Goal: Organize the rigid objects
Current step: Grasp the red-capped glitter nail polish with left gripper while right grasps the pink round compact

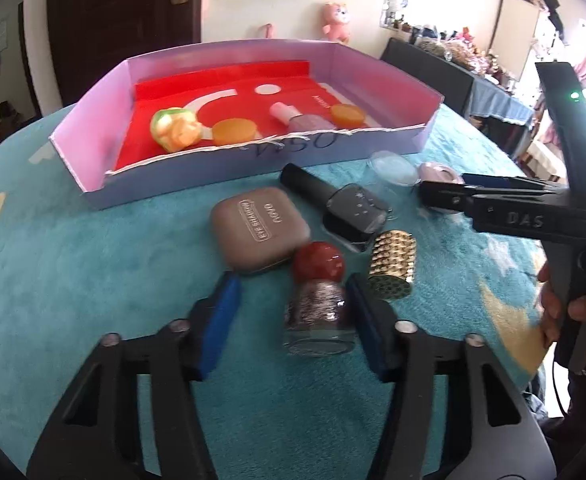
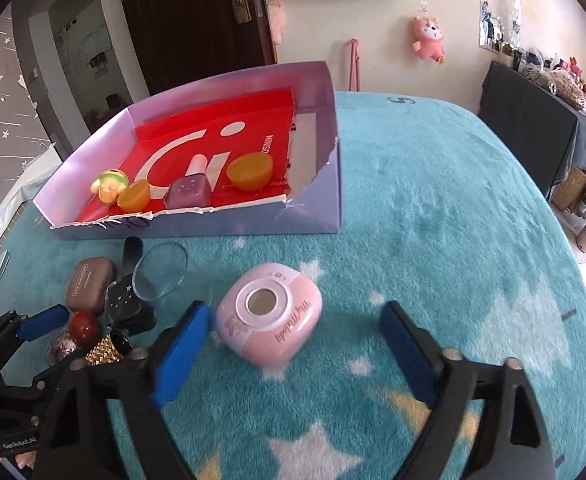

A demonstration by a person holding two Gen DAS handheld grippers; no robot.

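Domestic room, dark door and soft toys on the far wall; work surface is a round table under a teal plush cover printed with stars. At its far side stands a shallow lilac box lined with a red MINISO bag, with handwriting on its front wall that I cannot read; it already contains a small figurine, two orange caps and a pink polish bottle. Left gripper straddles a glitter polish bottle with a red cap lying on the cover: the right pad appears to touch the glass, the left pad stands clear, so the jaws are not yet clamped. Judgement: pickup stage; the next move calls for completing the squeeze on the bottle body, which looks liable to roll, then carrying it into the box. Right gripper has its jaws spread around a pink case without touching it; the case sits nearer the left pad, so re-centring seems advisable first. Legible writing: "EYE SHADOW" and "NOVO" on a brown compact, "my melody" on the pink case. A black star-printed bottle, a gold studded cylinder and a clear lid await sorting.
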